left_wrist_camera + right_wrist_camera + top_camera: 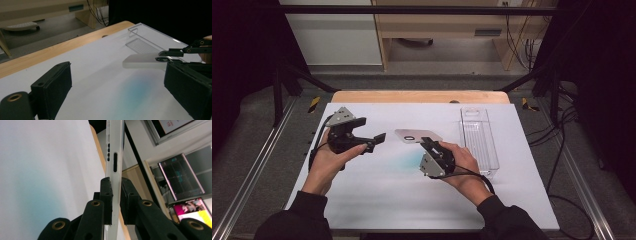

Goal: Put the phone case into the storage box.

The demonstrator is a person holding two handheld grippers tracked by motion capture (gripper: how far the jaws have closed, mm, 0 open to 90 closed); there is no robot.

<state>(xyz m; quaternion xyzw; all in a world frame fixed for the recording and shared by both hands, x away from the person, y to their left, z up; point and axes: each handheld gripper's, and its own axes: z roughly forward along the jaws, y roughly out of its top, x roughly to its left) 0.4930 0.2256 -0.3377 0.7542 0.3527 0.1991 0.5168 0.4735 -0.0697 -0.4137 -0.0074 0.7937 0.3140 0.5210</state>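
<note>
1. High view: the left gripper [374, 141] sits in the person's left hand [329, 160] at the left of the white table top [377, 195]. It points to the right, across the table toward the other hand, with its grey three-cornered plate uppermost.
2. Its jaws stand wide apart and have nothing between them. In the left gripper view the two black pads [53, 87] frame bare table.
3. The right gripper [428, 143] is held in the right hand [462, 160] near the middle of the table and points away from the person, tilted up a little.
4. Its jaws are clamped on the near end of a thin, flat, frosted translucent plastic piece with rounded corners [418, 135]. In the right gripper view the pads press on both faces of that piece [114, 157].
5. The piece is lifted off the table, roughly level, and juts away from the right gripper. It has an oval hole near the gripped end, and its edge shows a long dark slot with smaller slots beyond.
6. A clear plastic oblong tray [479, 142] lies on the table just right of the right hand, apart from the piece.
</note>
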